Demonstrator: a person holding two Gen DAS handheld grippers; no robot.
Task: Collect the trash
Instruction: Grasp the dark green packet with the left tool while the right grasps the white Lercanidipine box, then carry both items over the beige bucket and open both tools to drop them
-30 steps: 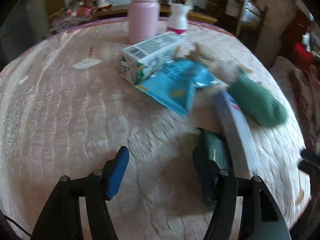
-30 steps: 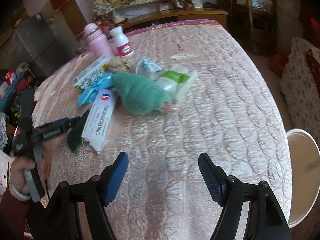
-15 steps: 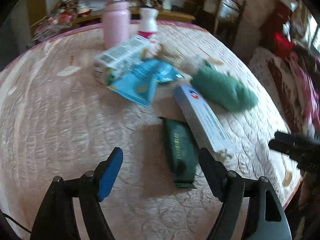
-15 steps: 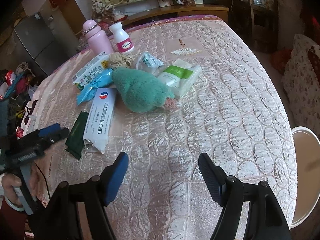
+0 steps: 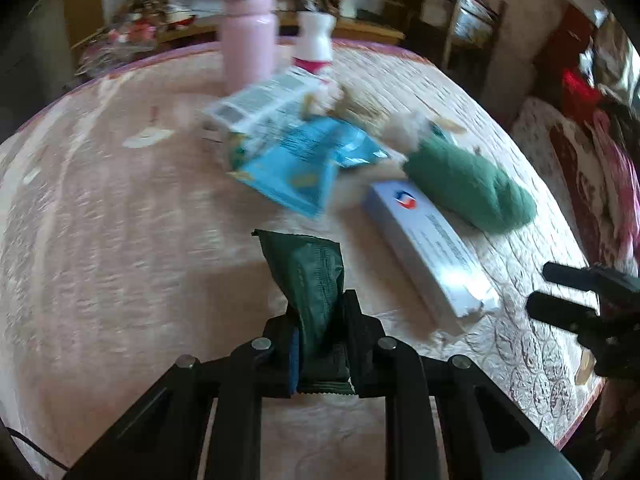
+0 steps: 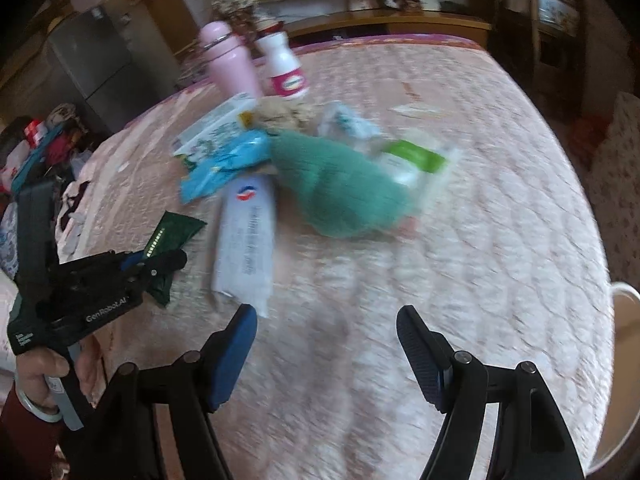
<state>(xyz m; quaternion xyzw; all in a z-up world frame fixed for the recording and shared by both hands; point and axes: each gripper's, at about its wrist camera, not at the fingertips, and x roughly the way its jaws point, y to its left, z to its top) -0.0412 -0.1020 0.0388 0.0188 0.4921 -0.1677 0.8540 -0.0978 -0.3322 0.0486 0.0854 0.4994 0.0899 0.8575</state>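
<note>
The left gripper (image 5: 320, 336) has just been closing and now pinches the near end of a dark green crinkled foil wrapper (image 5: 308, 272), whose far end fans out flat above the tabletop (image 5: 100, 240), a round surface under a pink quilted cloth stitched in scale-like curves. The right gripper (image 6: 326, 344) hangs over bare cloth with its 2 blue-padded fingers wide apart and nothing between them. Just right of the wrapper lies a long white cardboard box (image 5: 428, 252) with a red-and-blue emblem, its near end torn open. Beyond it sits a fuzzy green knitted piece (image 5: 468, 184), rounded like a sock, touching a glossy light-blue plastic packet (image 5: 304, 164) and a white printed carton (image 5: 260, 100) lying on its side. A clear plastic pack with a green label (image 6: 416, 160) lies just beside the knitted piece. At the far edge stand 2 closed containers: a smooth pink cylindrical bottle (image 5: 248, 28) and a white pill bottle (image 6: 284, 68) with a pink label; their contents cannot be seen. A white bucket rim (image 6: 624, 360) shows beside the tabletop.
</note>
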